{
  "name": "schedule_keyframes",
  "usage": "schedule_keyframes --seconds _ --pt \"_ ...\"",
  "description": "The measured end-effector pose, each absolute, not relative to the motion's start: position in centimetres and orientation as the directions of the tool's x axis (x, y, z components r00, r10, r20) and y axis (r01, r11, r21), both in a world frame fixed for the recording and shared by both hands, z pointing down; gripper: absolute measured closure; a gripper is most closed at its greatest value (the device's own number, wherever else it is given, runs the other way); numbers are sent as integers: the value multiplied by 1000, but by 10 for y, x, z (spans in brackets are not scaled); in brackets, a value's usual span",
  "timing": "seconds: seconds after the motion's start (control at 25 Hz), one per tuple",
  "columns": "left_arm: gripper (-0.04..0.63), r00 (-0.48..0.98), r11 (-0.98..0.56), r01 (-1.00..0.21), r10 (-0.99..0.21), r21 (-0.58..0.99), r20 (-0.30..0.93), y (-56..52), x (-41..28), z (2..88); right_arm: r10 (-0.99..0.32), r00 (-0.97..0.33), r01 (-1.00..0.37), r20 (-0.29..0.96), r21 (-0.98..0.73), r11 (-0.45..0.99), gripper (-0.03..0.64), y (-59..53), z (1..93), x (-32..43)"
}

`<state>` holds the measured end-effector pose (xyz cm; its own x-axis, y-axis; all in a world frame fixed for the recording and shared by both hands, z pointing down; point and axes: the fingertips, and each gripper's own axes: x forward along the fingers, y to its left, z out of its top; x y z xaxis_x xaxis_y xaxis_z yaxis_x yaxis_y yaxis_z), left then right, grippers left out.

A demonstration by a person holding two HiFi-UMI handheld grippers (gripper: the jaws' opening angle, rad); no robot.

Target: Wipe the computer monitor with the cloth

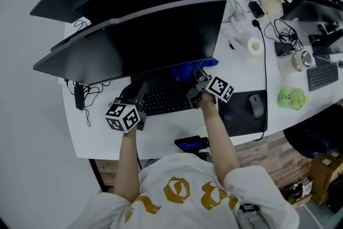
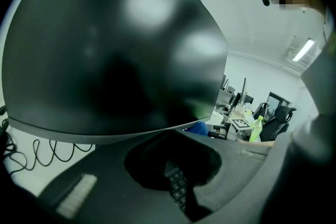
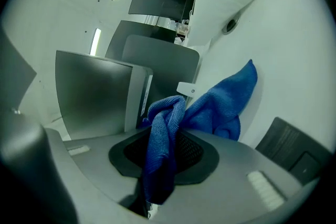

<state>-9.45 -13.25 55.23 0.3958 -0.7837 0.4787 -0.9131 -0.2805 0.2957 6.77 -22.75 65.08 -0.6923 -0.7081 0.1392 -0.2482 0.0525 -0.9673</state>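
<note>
Both forearms [image 1: 218,134] stretched forward, left gripper [image 1: 140,94] jaws together, empty, right gripper [image 1: 199,81] clamped on blue cloth [image 3: 163,139]

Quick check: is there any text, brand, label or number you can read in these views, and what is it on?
No text can be read in any view.
shirt: gold shapes, maybe letters, creased and unreadable.
green bottle: label too small to read.
keyboard: key legends too small to read.
second keyboard: key legends too small to read.
</note>
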Motion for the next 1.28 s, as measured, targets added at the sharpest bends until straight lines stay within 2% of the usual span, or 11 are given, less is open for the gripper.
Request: schedule_keyframes --seconds 1.28 --pt "595 351 -193 -911 -827 364 440 -96 -211 559 -651 -742 -242 162 -970 34 499 -193 647 -55"
